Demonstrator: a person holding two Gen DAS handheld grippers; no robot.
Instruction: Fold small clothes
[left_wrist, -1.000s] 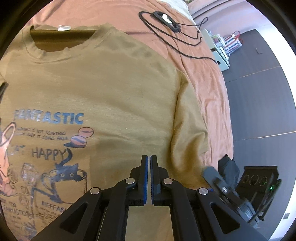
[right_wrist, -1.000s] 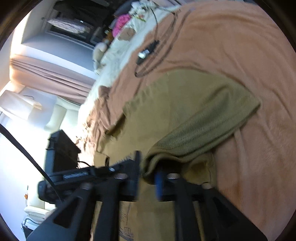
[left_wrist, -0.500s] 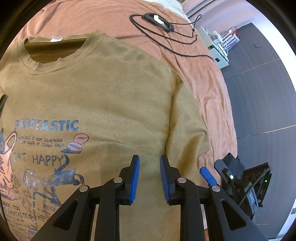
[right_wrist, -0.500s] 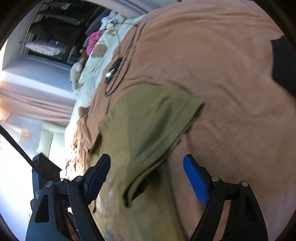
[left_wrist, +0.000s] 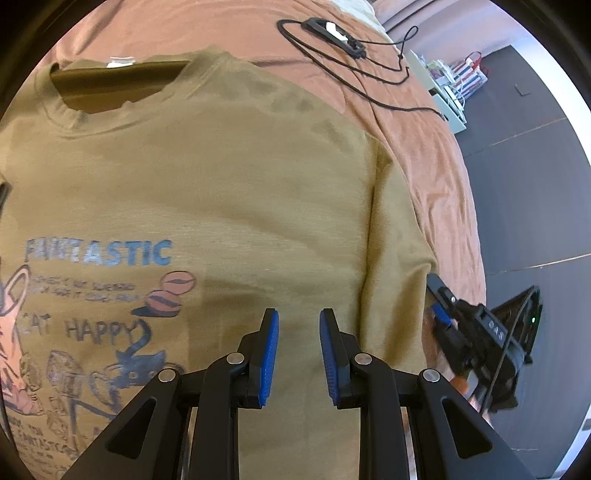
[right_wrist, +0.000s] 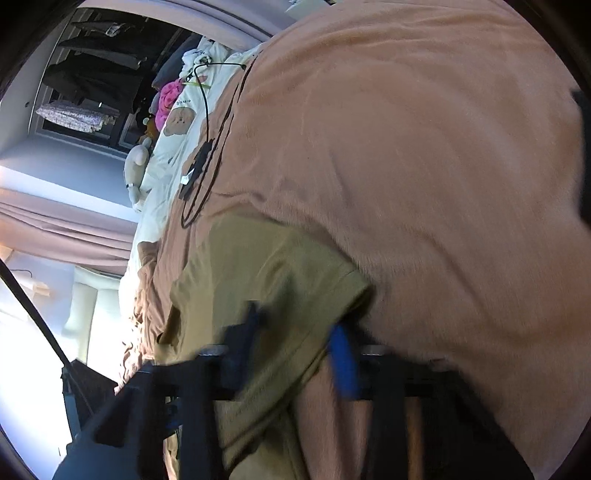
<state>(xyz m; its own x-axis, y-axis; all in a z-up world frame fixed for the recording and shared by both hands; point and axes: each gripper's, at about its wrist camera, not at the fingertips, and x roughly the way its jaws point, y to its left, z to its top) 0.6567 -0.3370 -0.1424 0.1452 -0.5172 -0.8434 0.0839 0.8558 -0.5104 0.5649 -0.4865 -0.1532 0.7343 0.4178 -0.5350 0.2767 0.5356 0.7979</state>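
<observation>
Left wrist view: the left hand-held gripper (left_wrist: 298, 352) hovers over the lower chest of the olive T-shirt (left_wrist: 229, 177), jaws spread a little with blue pads, nothing between them. The shirt lies flat, front up, on the bed's terracotta blanket (left_wrist: 424, 147); neck opening w/ white label (left_wrist: 122, 62) at the top, print "FANTASTIC" and "CAT HAPPY" w/ cat drawings at the left. Its sleeve (left_wrist: 399, 266) lies toward the right edge of the bed. At the sleeve hem sits the right hand-held gripper (left_wrist: 439, 314), one blue pad visible against the cloth. Farther up on the blanket: a black device w/ looped cable (left_wrist: 332, 31). Beyond the bed, dark floor and a white shelf unit (left_wrist: 450, 99).

Right wrist view (blurred): the right hand-held gripper (right_wrist: 299, 339) has the sleeve edge (right_wrist: 288, 295) between its fingers; jaws have just been closing, and the picture looks like a pinch on the sleeve cloth, approx. at the hem. The blanket (right_wrist: 424, 147) fills the right side. Behind: cream bedding w/ bear pattern (right_wrist: 173, 122), pink plush (right_wrist: 168, 98), dark wardrobe.
</observation>
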